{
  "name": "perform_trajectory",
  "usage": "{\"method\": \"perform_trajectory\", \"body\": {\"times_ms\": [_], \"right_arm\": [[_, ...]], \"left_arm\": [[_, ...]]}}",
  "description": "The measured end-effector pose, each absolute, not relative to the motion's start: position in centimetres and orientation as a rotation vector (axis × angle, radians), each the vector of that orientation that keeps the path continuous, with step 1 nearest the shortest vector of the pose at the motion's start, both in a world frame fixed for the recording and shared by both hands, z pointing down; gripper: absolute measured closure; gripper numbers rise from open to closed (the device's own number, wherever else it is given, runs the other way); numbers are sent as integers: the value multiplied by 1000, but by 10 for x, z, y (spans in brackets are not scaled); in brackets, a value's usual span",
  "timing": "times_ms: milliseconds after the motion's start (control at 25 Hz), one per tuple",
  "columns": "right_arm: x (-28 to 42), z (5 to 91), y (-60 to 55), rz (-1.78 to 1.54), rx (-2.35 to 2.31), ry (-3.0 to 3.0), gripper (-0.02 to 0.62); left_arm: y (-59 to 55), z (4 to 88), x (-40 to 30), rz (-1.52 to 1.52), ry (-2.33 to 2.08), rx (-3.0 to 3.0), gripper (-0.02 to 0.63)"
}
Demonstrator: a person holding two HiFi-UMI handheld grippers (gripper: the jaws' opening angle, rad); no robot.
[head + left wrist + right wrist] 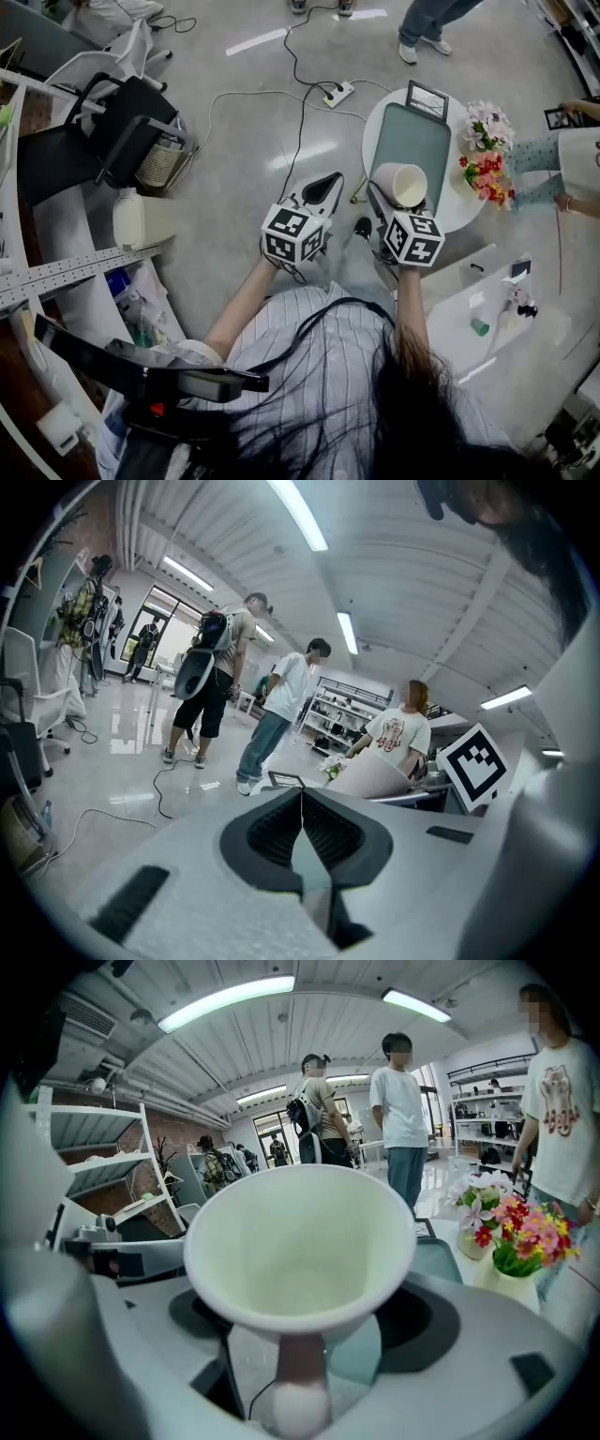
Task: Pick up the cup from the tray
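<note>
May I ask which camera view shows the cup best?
The right gripper view: the cup fills the frame, its empty inside facing the camera, gripped in the right gripper. The head view shows it small from above, against the tray. The left gripper view catches only part of its side.

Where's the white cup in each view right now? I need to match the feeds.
Head view: the white cup sits right of centre, at the right gripper's tip, over the grey-green tray.
Left gripper view: its side shows right of centre.
Right gripper view: dead centre, mouth toward the camera.
Shared landmark: the pink and red flowers beside the tray.
</note>
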State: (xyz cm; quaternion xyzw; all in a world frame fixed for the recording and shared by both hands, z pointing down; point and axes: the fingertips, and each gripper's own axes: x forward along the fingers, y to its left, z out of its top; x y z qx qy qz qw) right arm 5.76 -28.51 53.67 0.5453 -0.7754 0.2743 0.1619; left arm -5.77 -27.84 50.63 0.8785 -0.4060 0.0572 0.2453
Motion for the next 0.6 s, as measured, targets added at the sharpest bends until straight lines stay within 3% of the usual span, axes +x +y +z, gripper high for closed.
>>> {"method": "perform_trajectory", "body": {"times_ms": [600], "right_arm": [[74, 518, -189, 805, 1626, -2192, 178]], "left_arm": [[-206, 508, -15, 126, -968, 2411, 591]]}}
